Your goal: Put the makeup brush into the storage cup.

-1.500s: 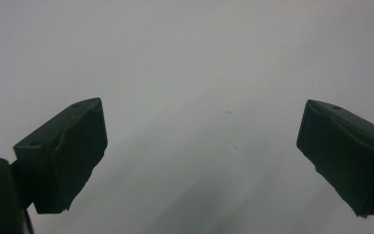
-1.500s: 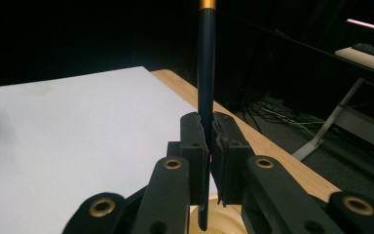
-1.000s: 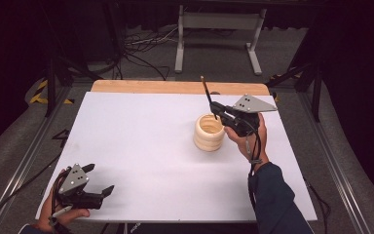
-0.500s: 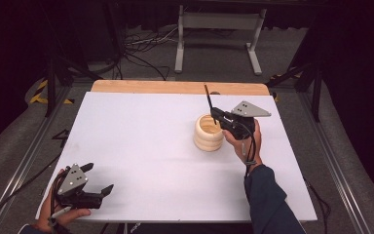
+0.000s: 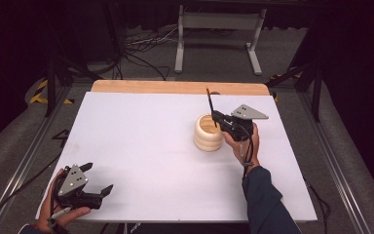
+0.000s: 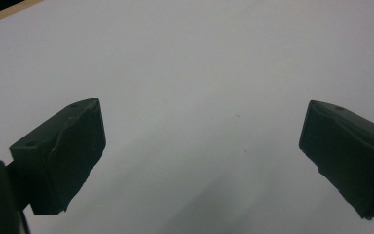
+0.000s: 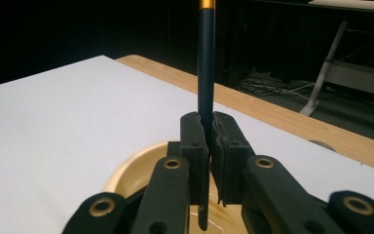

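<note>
- While the right gripper (image 5: 216, 117) hangs over the table's far right part, its jaws are pressed together on a thin dark stick (image 5: 209, 101), which stands nearly upright between them.
- From the right gripper view, the stick (image 7: 205, 73) rises straight up out of the pinched jaws, a gold band near its top, and its lower end pokes out just below the jaws.
- Directly beneath those jaws sits a pale ribbed wooden cup (image 5: 208, 133); the stick's lower end hangs over the cup's open mouth, and whether it touches the inside cannot be told.
- Seen along the right gripper, the cup's yellowish rim (image 7: 126, 170) curves out to the left of and below the jaws.
- Behind the gripper, the person's right hand (image 5: 243, 144) grips its body, with a dark sleeve (image 5: 268, 204) trailing back toward the near edge.
- Well apart from all this, the left gripper (image 5: 100, 179) rests at the near left corner, held by the left hand (image 5: 61, 214).
- Its jaws are spread wide with nothing between them; ahead of them lies only bare white table (image 6: 199, 73).
- Beyond the right gripper, a strip of wooden board (image 5: 175, 87) shows along the table's far edge, and past that a grey metal stand (image 5: 219, 29) on the floor.
</note>
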`<state>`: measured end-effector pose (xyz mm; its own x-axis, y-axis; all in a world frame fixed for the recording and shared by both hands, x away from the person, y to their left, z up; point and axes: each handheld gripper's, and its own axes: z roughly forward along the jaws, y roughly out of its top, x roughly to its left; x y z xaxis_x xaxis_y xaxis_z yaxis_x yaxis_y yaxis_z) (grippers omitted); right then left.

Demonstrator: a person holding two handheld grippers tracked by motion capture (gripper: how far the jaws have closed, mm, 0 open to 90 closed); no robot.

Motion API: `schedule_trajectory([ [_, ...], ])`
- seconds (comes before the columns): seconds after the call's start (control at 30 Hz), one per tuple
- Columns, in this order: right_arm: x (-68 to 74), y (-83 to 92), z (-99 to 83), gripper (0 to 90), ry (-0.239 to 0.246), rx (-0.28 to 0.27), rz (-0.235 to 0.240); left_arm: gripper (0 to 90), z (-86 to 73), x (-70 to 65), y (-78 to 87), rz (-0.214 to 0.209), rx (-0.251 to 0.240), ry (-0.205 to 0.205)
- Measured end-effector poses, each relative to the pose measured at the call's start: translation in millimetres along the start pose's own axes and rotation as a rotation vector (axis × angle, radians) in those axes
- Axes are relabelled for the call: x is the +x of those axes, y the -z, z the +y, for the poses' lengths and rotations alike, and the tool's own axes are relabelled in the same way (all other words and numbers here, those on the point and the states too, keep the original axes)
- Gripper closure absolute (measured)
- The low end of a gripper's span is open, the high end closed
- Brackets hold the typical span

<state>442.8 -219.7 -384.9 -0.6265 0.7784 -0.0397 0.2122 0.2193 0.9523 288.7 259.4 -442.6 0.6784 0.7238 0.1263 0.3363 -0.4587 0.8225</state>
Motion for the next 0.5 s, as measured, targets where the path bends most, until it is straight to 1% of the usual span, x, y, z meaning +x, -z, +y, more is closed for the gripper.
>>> schedule_trajectory([
  [0.07,-1.4,-0.3,-1.5,84.5,-0.003,0.004,-0.004,3.8,0.0,0.2,-0.1,0.002,-0.001,0.001],
  [0.13,-2.8,-0.7,-4.1,84.5,-0.016,-0.004,-0.002,3.9,0.0,0.2,-0.2,0.002,-0.001,-0.001],
  [0.37,-1.8,-2.8,-10.6,84.5,-0.020,0.010,0.002,3.8,-0.1,-0.4,-0.2,0.000,0.000,0.001],
  [0.5,-2.6,-2.9,-16.0,84.5,-0.034,0.014,0.001,3.9,0.0,-0.2,-0.6,0.000,0.002,-0.004],
])
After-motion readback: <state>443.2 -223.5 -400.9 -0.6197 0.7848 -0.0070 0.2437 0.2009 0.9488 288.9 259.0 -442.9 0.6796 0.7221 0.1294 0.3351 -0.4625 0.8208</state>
